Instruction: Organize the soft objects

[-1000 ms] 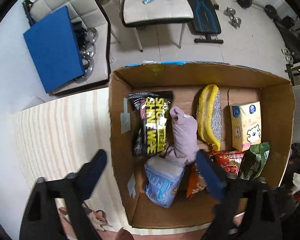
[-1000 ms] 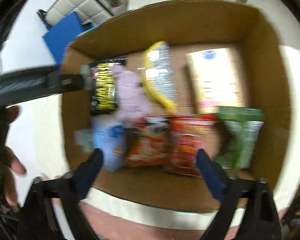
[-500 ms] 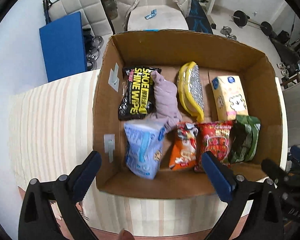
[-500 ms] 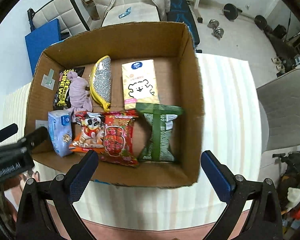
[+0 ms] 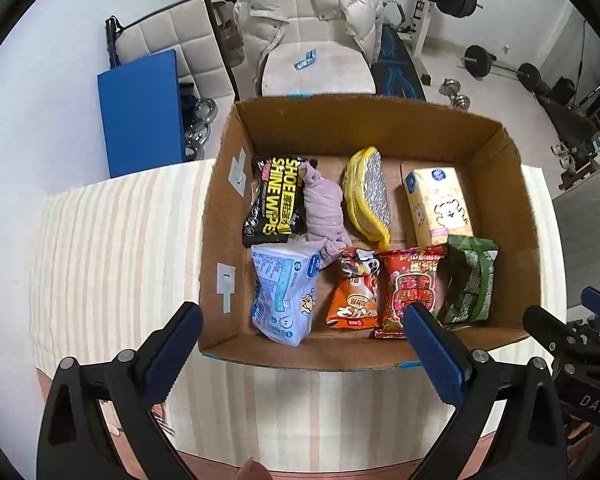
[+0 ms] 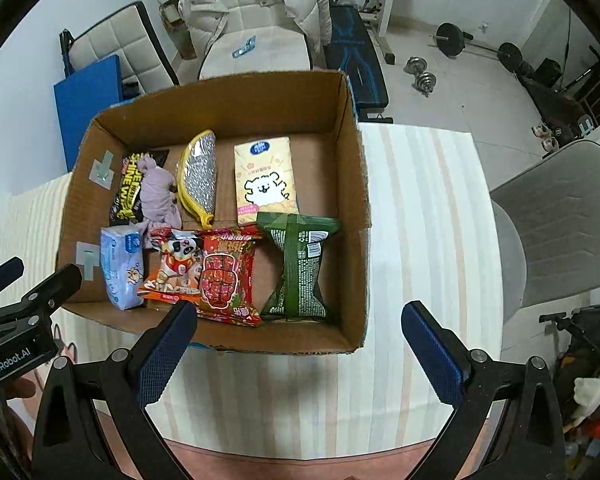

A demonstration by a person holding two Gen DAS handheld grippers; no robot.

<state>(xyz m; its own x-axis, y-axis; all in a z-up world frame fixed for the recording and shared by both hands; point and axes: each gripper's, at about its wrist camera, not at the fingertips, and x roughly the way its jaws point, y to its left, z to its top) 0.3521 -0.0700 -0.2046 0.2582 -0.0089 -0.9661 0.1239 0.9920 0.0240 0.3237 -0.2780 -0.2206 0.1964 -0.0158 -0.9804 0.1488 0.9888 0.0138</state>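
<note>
Frame centre: cardboard box (image 5: 220, 240) packed; left gripper (image 5: 300, 344) and right gripper (image 6: 300, 344) both gaping, empty. Lift clear, avoid snagging rim.

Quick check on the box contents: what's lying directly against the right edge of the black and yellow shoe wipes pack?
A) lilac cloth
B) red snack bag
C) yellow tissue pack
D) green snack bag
A: the lilac cloth lies bunched against the right edge of the shoe wipes pack in the back row of the cardboard box; the other three lie further right.
</note>
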